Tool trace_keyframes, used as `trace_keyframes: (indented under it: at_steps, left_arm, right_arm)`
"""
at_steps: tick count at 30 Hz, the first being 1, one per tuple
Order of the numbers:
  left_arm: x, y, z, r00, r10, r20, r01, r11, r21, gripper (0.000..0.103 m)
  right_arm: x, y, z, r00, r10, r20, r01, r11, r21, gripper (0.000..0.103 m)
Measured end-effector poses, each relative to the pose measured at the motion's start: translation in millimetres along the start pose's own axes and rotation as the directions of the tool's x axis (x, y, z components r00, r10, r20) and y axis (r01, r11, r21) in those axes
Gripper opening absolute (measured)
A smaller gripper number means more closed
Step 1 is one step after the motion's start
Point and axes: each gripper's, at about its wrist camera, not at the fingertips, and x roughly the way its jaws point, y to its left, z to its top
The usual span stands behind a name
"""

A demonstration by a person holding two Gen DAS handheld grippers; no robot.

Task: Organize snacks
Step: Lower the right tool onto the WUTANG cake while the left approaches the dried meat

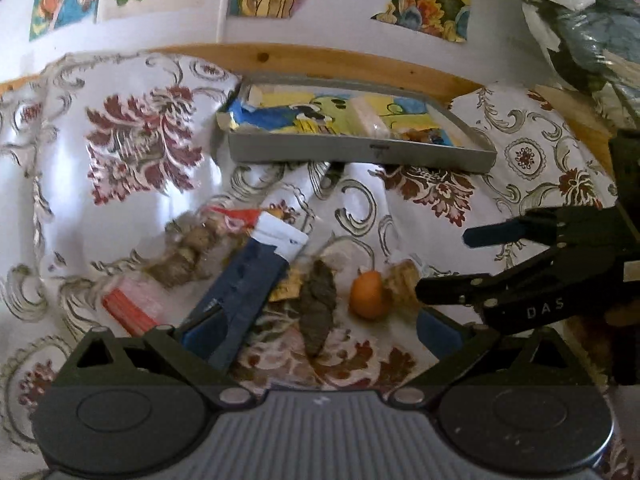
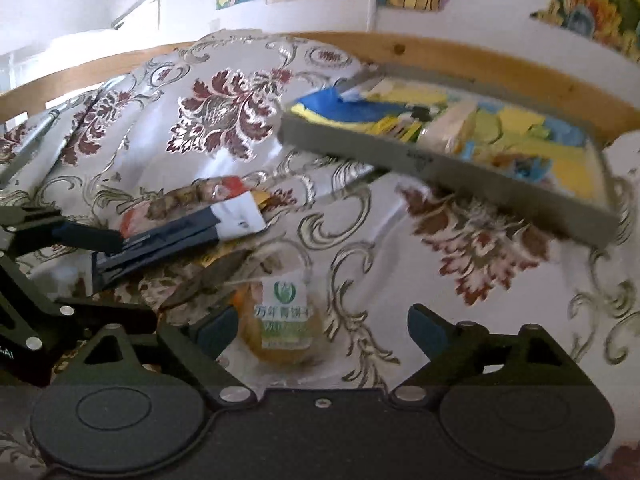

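Loose snacks lie on a flowered cloth [image 1: 132, 152]. My left gripper [image 1: 320, 330] is open low over them. A dark blue packet [image 1: 240, 292] rests against its left finger. A dark brown dried piece [image 1: 318, 312] and a small orange fruit [image 1: 366, 294] lie between the fingers. My right gripper [image 2: 322, 330] is open around a round biscuit in a clear wrapper with a green label [image 2: 284, 320], which sits close to its left finger. In the left wrist view the right gripper [image 1: 442, 264] comes in from the right. A grey tray [image 1: 360, 152] holding several packets stands behind.
A clear bag of brown lumps [image 1: 188, 252] and a red and clear packet [image 1: 132, 304] lie left of the blue packet. A wooden rail [image 1: 320, 58] and a wall with colourful pictures stand behind the tray. Plastic bags [image 1: 580, 32] hang at the upper right.
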Motion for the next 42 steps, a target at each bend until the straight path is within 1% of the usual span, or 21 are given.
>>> trace_keyframes:
  at_steps: [1, 4, 7, 9, 11, 13, 15, 17, 18, 20, 22, 23, 27, 29, 30, 33, 35, 37, 39, 42]
  left_arm:
    - [1.6, -0.6, -1.0, 1.000, -0.007, -0.005, 0.007, 1.000, 0.000, 0.103]
    - [6.1, -4.4, -2.2, 1.000, -0.014, -0.016, 0.015, 0.999, 0.034, 0.102]
    - [10.1, -7.3, -0.3, 0.999, 0.002, -0.033, 0.000, 0.998, 0.063, 0.096]
    - [13.2, -7.3, 0.6, 0.999, 0.011, -0.050, -0.008, 0.998, 0.064, 0.093]
    - [15.7, -6.2, 0.5, 0.998, 0.014, -0.066, -0.010, 0.999, 0.052, 0.092]
    - [17.5, -5.4, 0.0, 0.997, 0.011, -0.076, -0.008, 0.999, 0.051, 0.091]
    - [21.5, -6.2, 0.2, 0.995, 0.022, -0.098, -0.016, 0.998, 0.063, 0.087]
    - [25.4, -6.0, 1.1, 0.993, 0.017, -0.120, -0.010, 0.998, 0.062, 0.084]
    - [27.0, -5.5, 1.7, 0.992, 0.015, -0.128, -0.008, 0.998, 0.058, 0.084]
    - [29.8, -4.5, 3.0, 0.990, 0.015, -0.141, -0.009, 0.999, 0.046, 0.082]
    - [33.1, -1.6, 5.3, 0.988, 0.019, -0.152, -0.016, 1.000, 0.018, 0.080]
    - [34.8, 0.7, 6.7, 0.987, 0.013, -0.158, -0.014, 1.000, -0.001, 0.079]
    - [42.7, 7.8, 13.3, 0.984, 0.011, -0.178, -0.021, 0.998, -0.058, 0.077]
    - [49.5, 8.1, 17.3, 0.979, 0.028, -0.203, -0.039, 0.998, -0.050, 0.067]
    - [52.5, 8.0, 19.5, 0.977, 0.037, -0.210, -0.047, 0.998, -0.042, 0.067]
    - [59.5, 8.0, 24.0, 0.973, 0.033, -0.226, -0.042, 0.999, -0.033, 0.065]
    - [63.9, 7.3, 25.5, 0.969, 0.027, -0.245, -0.036, 0.999, -0.030, 0.065]
    - [69.1, 5.9, 25.3, 0.962, 0.028, -0.270, -0.034, 0.999, -0.017, 0.070]
    - [69.9, 2.7, 24.0, 0.963, 0.033, -0.269, -0.036, 0.999, -0.004, 0.073]
    - [69.7, -0.7, 22.3, 0.963, 0.048, -0.265, -0.046, 0.999, 0.011, 0.074]
  right_arm:
    - [1.8, -1.1, -1.1, 1.000, 0.004, -0.003, -0.004, 1.000, 0.011, 0.091]
    - [4.1, -5.4, -2.0, 0.999, 0.049, -0.007, -0.048, 0.998, 0.052, 0.086]
    - [7.4, -7.9, -0.8, 0.997, 0.077, -0.008, -0.076, 0.993, 0.087, 0.081]
    - [11.2, -8.7, -1.0, 0.995, 0.095, -0.017, -0.092, 0.990, 0.110, 0.078]
    - [14.6, -8.3, -1.2, 0.994, 0.105, -0.031, -0.101, 0.987, 0.127, 0.074]
    - [16.6, -8.5, -0.9, 0.993, 0.111, -0.041, -0.104, 0.984, 0.143, 0.074]
    - [17.9, -9.1, -0.9, 0.993, 0.113, -0.046, -0.105, 0.982, 0.156, 0.073]
    - [18.9, -10.2, -0.8, 0.992, 0.114, -0.051, -0.104, 0.981, 0.166, 0.070]
    - [19.3, -10.6, -0.8, 0.992, 0.113, -0.055, -0.102, 0.980, 0.169, 0.068]
    - [21.0, -11.6, -0.9, 0.993, 0.099, -0.070, -0.086, 0.981, 0.173, 0.061]
    - [20.9, -12.9, -0.9, 0.992, 0.103, -0.071, -0.088, 0.979, 0.182, 0.053]
    - [20.3, -13.1, -0.7, 0.992, 0.106, -0.072, -0.091, 0.979, 0.185, 0.052]
    - [19.3, -11.1, 0.0, 0.992, 0.096, -0.080, -0.082, 0.983, 0.167, 0.051]
    - [18.9, -10.2, 1.0, 0.992, 0.092, -0.086, -0.077, 0.984, 0.163, 0.051]
    - [18.6, -9.7, 1.4, 0.992, 0.090, -0.089, -0.075, 0.984, 0.163, 0.051]
    - [17.4, -10.0, 2.5, 0.992, 0.087, -0.092, -0.071, 0.985, 0.159, 0.051]
    - [17.2, -10.4, 1.8, 0.992, 0.086, -0.095, -0.070, 0.984, 0.163, 0.051]
    - [18.1, -9.5, 1.1, 0.991, 0.087, -0.102, -0.069, 0.984, 0.166, 0.051]
    - [19.1, -7.2, 0.2, 0.990, 0.082, -0.112, -0.064, 0.986, 0.157, 0.051]
    - [19.0, -4.5, -0.5, 0.991, 0.073, -0.112, -0.056, 0.988, 0.144, 0.051]
